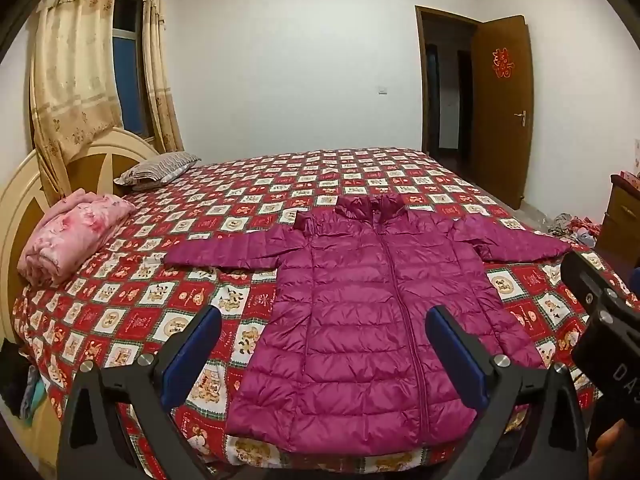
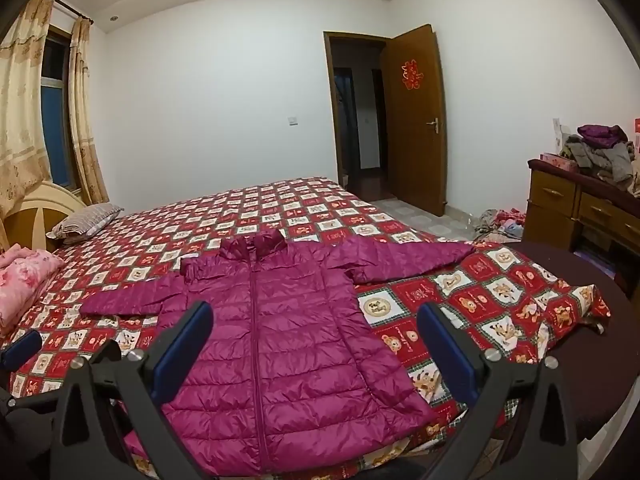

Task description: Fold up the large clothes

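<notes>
Claws both gape, left claw [image 1: 323,344] and right claw [image 2: 315,340]; pinch the puffer jacket [image 1: 372,320] sleeve at 9 o'clock first.

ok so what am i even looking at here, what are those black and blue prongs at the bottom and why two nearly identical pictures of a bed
There is no robot here. A person holds one two-finger gripper in each hand, and each gripper carries a wide-angle camera looking forward along its fingers. That gives two similar pictures: one from the left gripper, one from the right gripper. The prongs are the fingers, black with blue pads.

Both grippers are open and hold nothing.

On the bed, with its red patterned cover, a magenta puffer jacket lies flat, zipped, sleeves spread out, not yet folded. Near the headboard are a pink bundle of fabric and a striped pillow. Behind is an open door.
</notes>
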Demonstrator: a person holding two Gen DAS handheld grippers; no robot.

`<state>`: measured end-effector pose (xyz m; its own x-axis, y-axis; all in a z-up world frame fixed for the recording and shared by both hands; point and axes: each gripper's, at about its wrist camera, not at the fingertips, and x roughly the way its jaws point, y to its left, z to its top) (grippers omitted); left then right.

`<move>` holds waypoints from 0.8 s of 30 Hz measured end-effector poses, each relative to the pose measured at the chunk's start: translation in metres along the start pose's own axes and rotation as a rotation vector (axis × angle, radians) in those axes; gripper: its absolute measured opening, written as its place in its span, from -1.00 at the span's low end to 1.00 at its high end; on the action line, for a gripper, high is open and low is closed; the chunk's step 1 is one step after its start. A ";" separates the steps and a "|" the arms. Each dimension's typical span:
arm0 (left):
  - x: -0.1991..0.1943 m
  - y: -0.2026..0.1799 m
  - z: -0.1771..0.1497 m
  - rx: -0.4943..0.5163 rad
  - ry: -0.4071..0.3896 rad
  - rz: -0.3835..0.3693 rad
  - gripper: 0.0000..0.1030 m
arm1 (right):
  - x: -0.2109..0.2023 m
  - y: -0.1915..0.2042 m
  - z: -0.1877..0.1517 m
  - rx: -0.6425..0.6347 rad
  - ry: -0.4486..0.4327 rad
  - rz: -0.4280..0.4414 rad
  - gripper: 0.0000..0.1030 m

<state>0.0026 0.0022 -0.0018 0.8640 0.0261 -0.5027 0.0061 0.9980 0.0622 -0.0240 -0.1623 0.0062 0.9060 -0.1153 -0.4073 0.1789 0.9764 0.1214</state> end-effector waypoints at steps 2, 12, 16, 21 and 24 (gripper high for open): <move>0.000 -0.001 0.001 -0.002 0.002 -0.003 0.98 | 0.001 0.001 0.000 -0.006 0.006 -0.003 1.00; 0.002 -0.009 0.004 0.005 0.014 -0.001 0.98 | 0.008 0.001 0.000 -0.004 0.029 -0.004 1.00; 0.006 0.000 -0.004 0.008 0.013 -0.014 0.98 | 0.009 0.000 0.000 -0.003 0.031 -0.011 1.00; 0.008 -0.001 -0.003 0.005 0.019 -0.013 0.98 | 0.012 0.001 0.003 -0.005 0.033 -0.012 1.00; 0.008 -0.001 -0.003 0.004 0.019 -0.013 0.98 | 0.013 0.001 0.003 -0.007 0.033 -0.011 1.00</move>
<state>0.0081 0.0015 -0.0089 0.8541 0.0142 -0.5199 0.0191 0.9981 0.0587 -0.0108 -0.1639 0.0039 0.8909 -0.1197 -0.4381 0.1858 0.9763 0.1110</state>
